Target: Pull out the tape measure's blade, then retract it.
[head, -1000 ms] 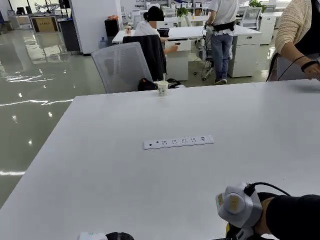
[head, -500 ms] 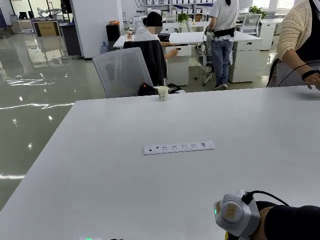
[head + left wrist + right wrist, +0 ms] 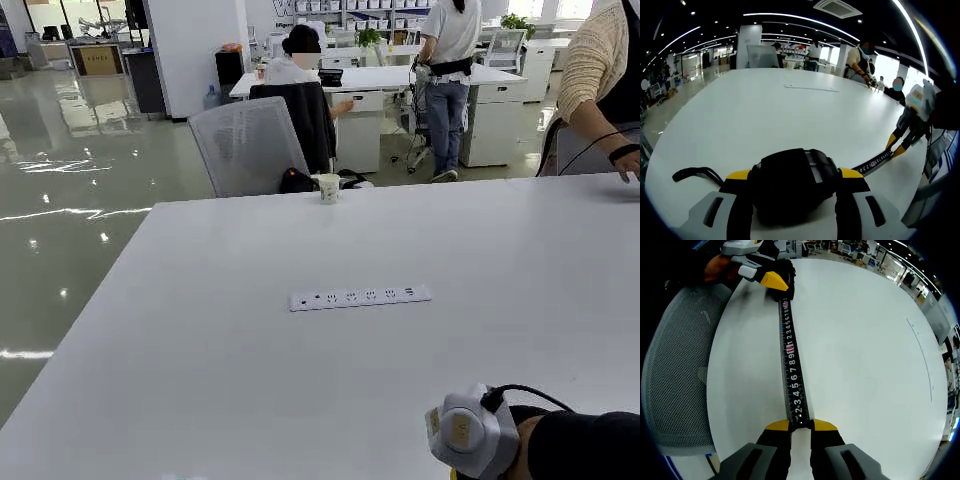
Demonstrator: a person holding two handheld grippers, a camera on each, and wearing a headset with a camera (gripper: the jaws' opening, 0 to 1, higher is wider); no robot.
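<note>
- The left hand-held gripper (image 3: 795, 176) sits near the table (image 3: 755, 115) edge closest to the person, its yellow-tipped jaws clamped on either side of the tape measure (image 3: 790, 182), a black case.
- A black strap loop (image 3: 694, 174) trails from the case to its left, over the white tabletop.
- In the right gripper view the same case (image 3: 785, 271) appears at the far end of the blade, held by the left hand-held gripper (image 3: 771, 276).
- The blade (image 3: 791, 360) is drawn out in a straight line low over the table, numbers facing up. I cannot tell whether it touches the surface.
- Further off, mid-table, lies a white power strip (image 3: 360, 296), with a paper cup (image 3: 329, 188) at the far edge.
- The right hand-held gripper (image 3: 801, 427) has its jaws pinched together on the blade's free end. It also shows in the left gripper view (image 3: 900, 146), well apart from the case.
</note>
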